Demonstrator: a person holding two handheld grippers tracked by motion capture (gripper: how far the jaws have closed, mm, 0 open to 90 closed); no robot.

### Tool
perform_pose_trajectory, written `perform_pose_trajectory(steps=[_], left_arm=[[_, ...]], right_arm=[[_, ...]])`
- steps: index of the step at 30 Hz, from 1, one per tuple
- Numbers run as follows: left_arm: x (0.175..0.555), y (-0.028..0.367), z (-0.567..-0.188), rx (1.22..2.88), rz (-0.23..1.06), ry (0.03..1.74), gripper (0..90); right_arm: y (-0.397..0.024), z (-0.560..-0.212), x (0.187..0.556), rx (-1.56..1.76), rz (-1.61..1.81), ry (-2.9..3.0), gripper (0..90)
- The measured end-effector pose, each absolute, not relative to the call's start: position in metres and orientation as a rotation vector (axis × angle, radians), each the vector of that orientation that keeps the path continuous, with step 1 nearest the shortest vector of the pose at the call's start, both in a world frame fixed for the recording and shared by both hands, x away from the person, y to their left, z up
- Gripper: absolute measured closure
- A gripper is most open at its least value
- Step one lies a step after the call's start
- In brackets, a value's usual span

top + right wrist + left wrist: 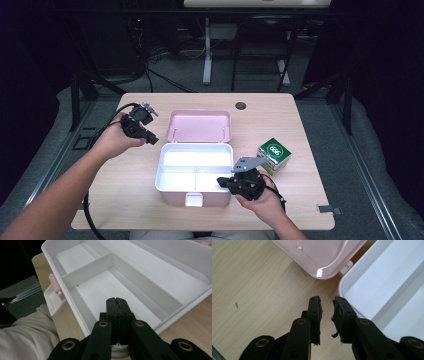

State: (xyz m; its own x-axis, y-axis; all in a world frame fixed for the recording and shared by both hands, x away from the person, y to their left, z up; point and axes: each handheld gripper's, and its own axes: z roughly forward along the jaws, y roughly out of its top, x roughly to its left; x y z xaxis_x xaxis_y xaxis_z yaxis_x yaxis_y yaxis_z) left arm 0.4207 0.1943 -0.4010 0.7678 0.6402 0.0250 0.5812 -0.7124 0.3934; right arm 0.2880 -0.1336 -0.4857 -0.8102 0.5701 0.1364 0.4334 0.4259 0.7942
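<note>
Right gripper (117, 301), jaws pressed together, hangs over the white box (167, 186); I'd spread them first, left gripper (327, 302) slightly spread, empty.

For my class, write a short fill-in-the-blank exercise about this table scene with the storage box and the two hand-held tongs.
1. The lid of the storage box lies open and is coloured ____.
2. To the right of the box stands a small green and white ____.
3. The jaws of the right tongs are ____ over the box's white tray.
4. The left tongs have a gap between their jaws, with ____ held in it.

Missing words: pink; carton; shut; nothing
</note>
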Motion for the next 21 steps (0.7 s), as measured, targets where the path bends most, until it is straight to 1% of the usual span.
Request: perform_pose_trajectory(steps=[4, 9, 15, 21], left_arm=[[0.418, 0.196, -0.402, 2.628, 0.23, 0.917, 72.0], [0.414, 0.2, -0.402, 2.632, 0.237, 0.902, 71.6], [0.408, 0.196, -0.399, 2.639, 0.23, 0.821, 71.7], [0.397, 0.179, -0.399, 2.674, 0.213, 0.716, 72.8]], right_arm=[[-0.134, -0.486, 0.288, 0.893, 1.333, 2.515, 90.0], [-0.134, -0.486, 0.287, 0.891, 1.337, 2.511, 90.0], [-0.134, -0.486, 0.287, 0.894, 1.348, 2.508, 88.2], [-0.134, -0.486, 0.287, 0.898, 1.351, 2.51, 87.4]])
